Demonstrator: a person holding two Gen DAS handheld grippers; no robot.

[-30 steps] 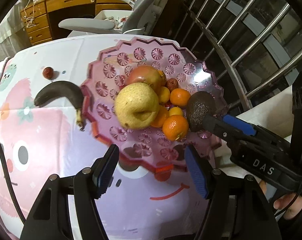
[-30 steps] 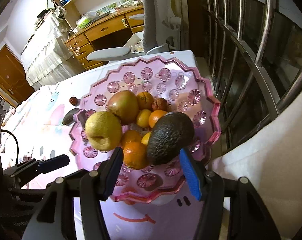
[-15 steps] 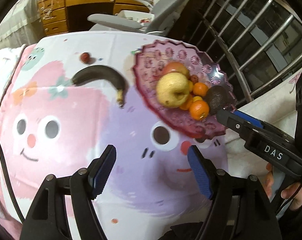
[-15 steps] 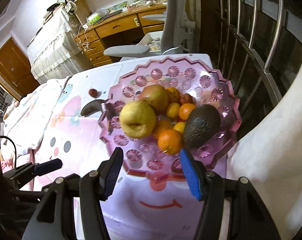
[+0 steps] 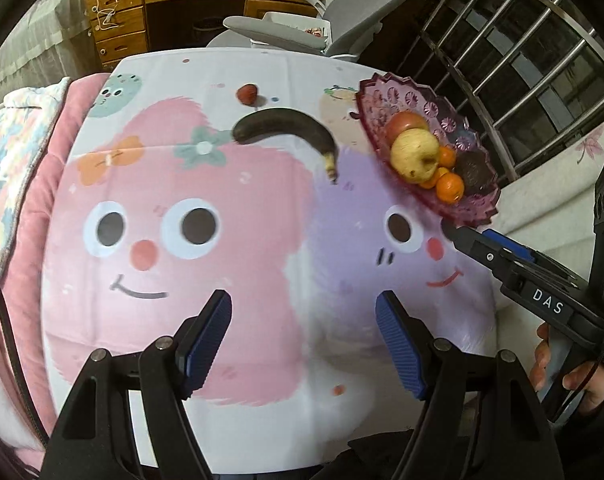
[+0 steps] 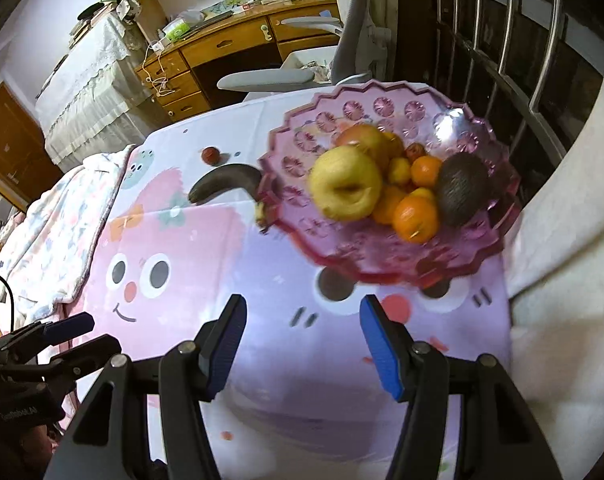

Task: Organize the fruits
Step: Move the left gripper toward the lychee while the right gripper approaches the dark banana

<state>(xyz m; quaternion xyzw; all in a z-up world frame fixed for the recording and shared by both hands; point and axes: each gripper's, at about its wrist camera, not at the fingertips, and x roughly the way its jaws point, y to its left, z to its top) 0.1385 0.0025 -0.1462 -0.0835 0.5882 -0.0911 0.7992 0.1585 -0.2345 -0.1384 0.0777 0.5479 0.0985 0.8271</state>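
Note:
A pink glass fruit bowl [image 5: 476, 210] [image 6: 382, 112] stands at the table's right side. It holds a yellow apple [image 6: 345, 188], a red apple [image 5: 406, 122], several oranges [image 6: 416, 218] and a dark avocado [image 6: 462, 188]. A blackened banana [image 5: 286, 130] [image 6: 224, 182] lies on the cloth left of the bowl, and a small red fruit [image 5: 247, 93] [image 6: 210, 155] lies beyond it. My left gripper [image 5: 304, 320] is open and empty over the near table. My right gripper [image 6: 302, 320] is open and empty, short of the bowl.
The table wears a cartoon-face cloth [image 5: 182, 240]. A metal railing [image 5: 522, 60] runs on the right. A grey office chair [image 6: 342, 64] and a wooden desk [image 5: 182, 4] stand behind the table. A pink blanket [image 5: 18, 152] lies at the left.
Both grippers have pulled back from the bowl towards the near edge. The avocado, which was between my right fingers, now lies in the bowl. The left view has swung left.

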